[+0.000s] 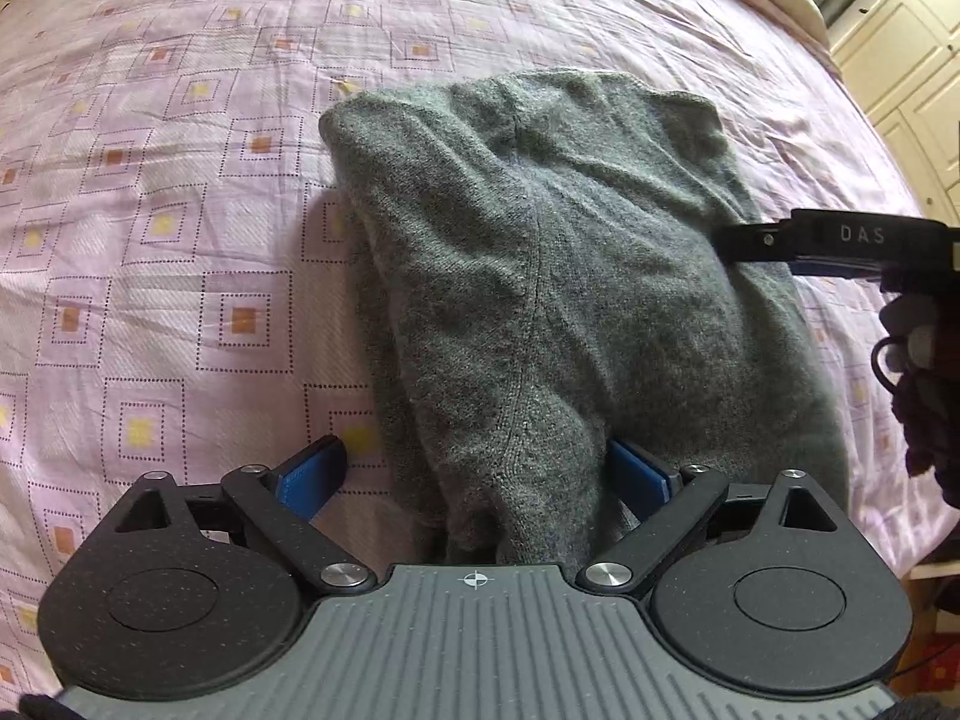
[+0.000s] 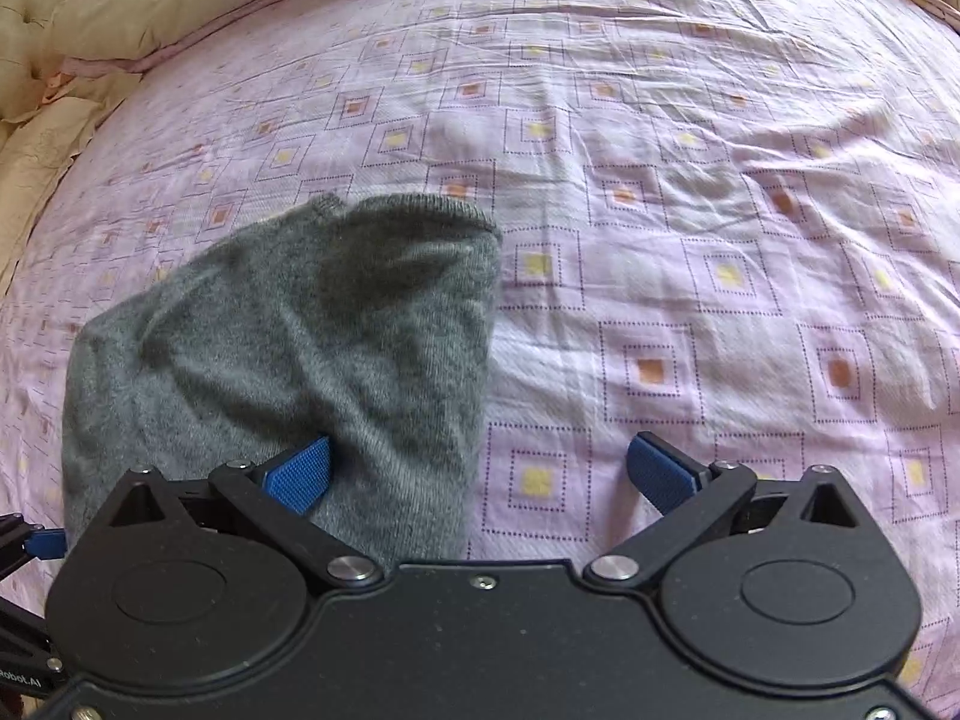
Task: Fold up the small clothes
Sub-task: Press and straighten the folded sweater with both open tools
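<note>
The sweater runs near-to-far; its near end lies between the released left gripper, while the right gripper, also released, straddles its right edge.

The grey woollen knit garment looks fuzzy and matt. The lilac printed cotton bedsheet is thin and creased. The left tongs have matt black plastic arms and ribbed blue pads.

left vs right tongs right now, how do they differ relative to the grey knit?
The left tongs straddle the near end of the grey knit, a fold of it between the pads; the right tongs sit at its right edge, mostly over bare bedsheet. The left body is ribbed grey; the right plain black. Both stand open, with blue pads.
</note>
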Demonstrator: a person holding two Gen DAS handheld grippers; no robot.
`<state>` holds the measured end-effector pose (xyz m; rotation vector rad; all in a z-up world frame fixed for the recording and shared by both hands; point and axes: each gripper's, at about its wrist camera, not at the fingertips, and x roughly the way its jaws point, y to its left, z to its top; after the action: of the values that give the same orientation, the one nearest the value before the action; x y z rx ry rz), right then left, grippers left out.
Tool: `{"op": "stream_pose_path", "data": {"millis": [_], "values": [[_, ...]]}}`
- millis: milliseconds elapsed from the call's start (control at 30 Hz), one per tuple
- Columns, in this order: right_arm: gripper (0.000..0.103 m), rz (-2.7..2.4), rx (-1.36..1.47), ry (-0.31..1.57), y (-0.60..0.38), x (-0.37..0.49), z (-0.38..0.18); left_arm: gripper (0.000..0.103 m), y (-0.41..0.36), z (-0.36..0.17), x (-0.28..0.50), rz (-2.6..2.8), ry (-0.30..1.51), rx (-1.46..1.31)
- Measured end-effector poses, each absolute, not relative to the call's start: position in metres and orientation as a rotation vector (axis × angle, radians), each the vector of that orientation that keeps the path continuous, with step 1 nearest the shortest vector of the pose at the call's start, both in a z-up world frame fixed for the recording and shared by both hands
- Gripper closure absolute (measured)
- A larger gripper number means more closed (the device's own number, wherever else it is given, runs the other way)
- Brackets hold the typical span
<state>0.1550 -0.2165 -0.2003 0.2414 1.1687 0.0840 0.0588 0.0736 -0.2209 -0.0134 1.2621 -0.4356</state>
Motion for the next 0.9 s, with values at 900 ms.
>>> {"op": "stream_pose_path", "data": {"millis": [900], "values": [[0.0, 0.056, 0.104, 1.231, -0.242, 0.089, -0.199, 0.0, 0.074, -0.225, 0.051, -0.395, 1.221, -0.071]]}}
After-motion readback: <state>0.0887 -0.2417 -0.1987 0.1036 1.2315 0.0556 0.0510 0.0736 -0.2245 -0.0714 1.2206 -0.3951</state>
